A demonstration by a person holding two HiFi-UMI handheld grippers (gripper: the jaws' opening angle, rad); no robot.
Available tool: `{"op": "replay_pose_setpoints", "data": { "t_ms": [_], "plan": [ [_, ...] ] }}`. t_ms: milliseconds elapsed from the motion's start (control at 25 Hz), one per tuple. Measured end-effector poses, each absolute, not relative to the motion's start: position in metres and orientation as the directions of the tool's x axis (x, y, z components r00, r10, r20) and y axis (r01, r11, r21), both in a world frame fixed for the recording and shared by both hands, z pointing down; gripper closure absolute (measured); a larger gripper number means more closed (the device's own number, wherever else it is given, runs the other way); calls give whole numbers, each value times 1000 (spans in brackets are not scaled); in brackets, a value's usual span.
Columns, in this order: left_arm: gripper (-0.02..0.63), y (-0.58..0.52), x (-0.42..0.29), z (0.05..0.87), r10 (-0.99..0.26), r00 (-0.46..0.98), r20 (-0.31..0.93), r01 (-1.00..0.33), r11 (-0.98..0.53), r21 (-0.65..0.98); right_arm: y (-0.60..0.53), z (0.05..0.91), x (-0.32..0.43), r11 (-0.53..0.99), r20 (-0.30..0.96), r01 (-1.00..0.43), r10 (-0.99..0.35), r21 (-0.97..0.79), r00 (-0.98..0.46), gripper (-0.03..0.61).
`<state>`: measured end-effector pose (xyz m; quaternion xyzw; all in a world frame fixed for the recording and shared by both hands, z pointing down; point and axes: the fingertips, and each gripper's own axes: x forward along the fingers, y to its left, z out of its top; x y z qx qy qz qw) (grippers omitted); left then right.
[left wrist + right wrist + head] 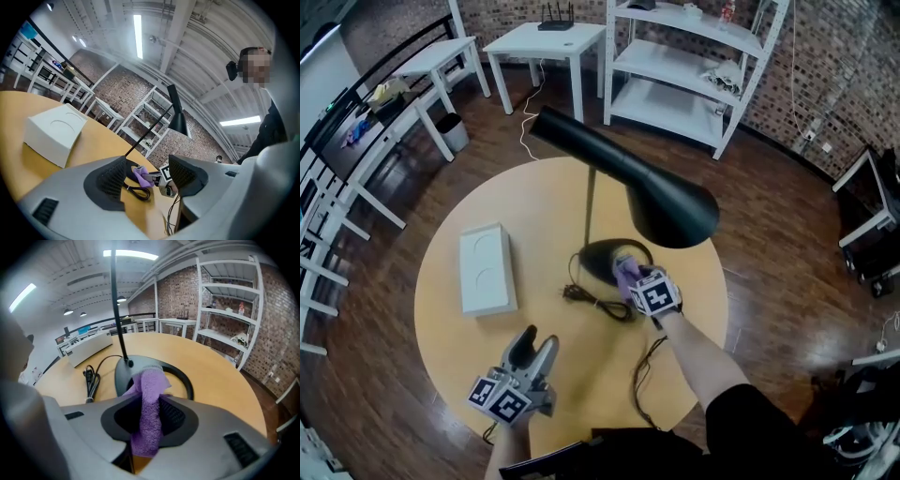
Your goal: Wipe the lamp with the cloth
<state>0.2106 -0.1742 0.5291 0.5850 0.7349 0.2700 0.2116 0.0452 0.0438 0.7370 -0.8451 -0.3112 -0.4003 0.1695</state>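
My right gripper (149, 411) fingers pinch the fuzzy purple cloth (150, 385), probably touching the round black lamp base (122, 376); left gripper (147, 178) fingers spread, empty.

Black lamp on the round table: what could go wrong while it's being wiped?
1. The black lamp's big cone shade hangs far out from a thin stem; a push on the base might tip it, and the open left tongs aren't steadying it.
2. The coiled black cord lies beside the base and could snag the right tongs.
3. The purple cloth is pinched in a narrow fold and might slip out.
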Motion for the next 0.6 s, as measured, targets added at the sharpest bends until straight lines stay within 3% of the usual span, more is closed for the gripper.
{"op": "replay_pose_setpoints", "data": {
  "t_ms": [360,600],
  "plan": [
    [344,-152,190,528,978,-206,21,752,144,643,78,714,-10,-792,753,581,495,187,433,483],
    [344,-154,192,531,976,-212,41,743,134,655,83,731,-50,-717,789,687,487,115,375,482]
  ]
}}
